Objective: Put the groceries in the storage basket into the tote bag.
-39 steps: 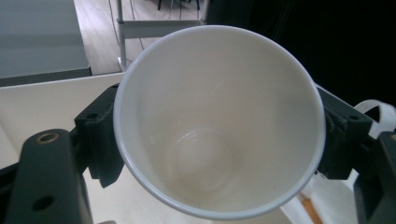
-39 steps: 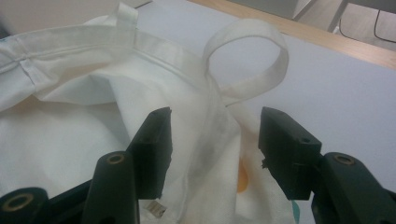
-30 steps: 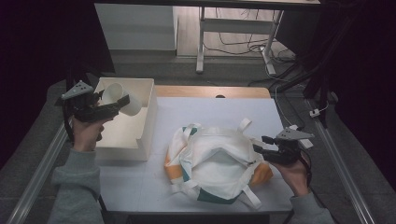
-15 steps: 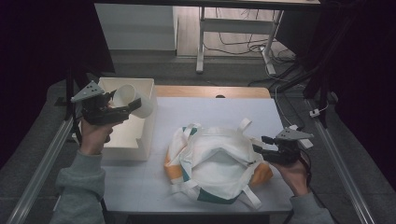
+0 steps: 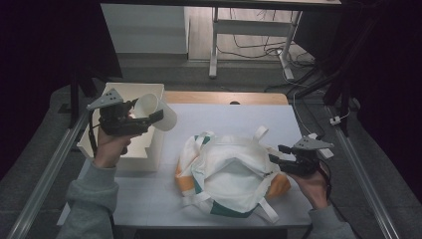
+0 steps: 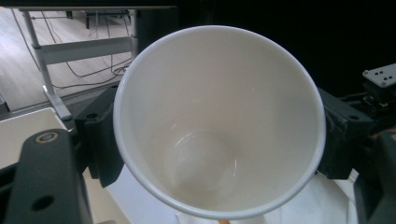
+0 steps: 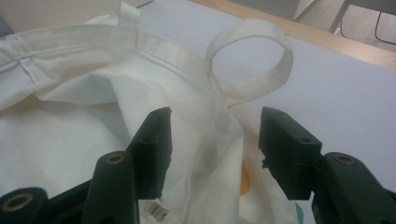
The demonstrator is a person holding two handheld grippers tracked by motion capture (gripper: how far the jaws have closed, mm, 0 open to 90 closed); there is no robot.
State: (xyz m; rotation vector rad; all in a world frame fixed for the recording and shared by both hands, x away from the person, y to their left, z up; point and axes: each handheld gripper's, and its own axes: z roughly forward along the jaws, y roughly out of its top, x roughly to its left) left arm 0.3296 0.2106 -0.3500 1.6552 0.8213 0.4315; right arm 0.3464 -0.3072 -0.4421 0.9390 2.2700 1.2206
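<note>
White cup (image 5: 155, 111), white-orange-green bag (image 5: 230, 175)

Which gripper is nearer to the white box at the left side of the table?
The left. The left gripper holds a paper cup just over the white box and its right edge. The right gripper is across the table, its jaws at the cloth bag's rim.

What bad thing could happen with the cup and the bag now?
The paper cup is pinched by its thin sides in the left gripper, so it might squash or slip out. The right gripper has the bag rim between open jaws, so the mouth could flop shut before the cup gets there.
</note>
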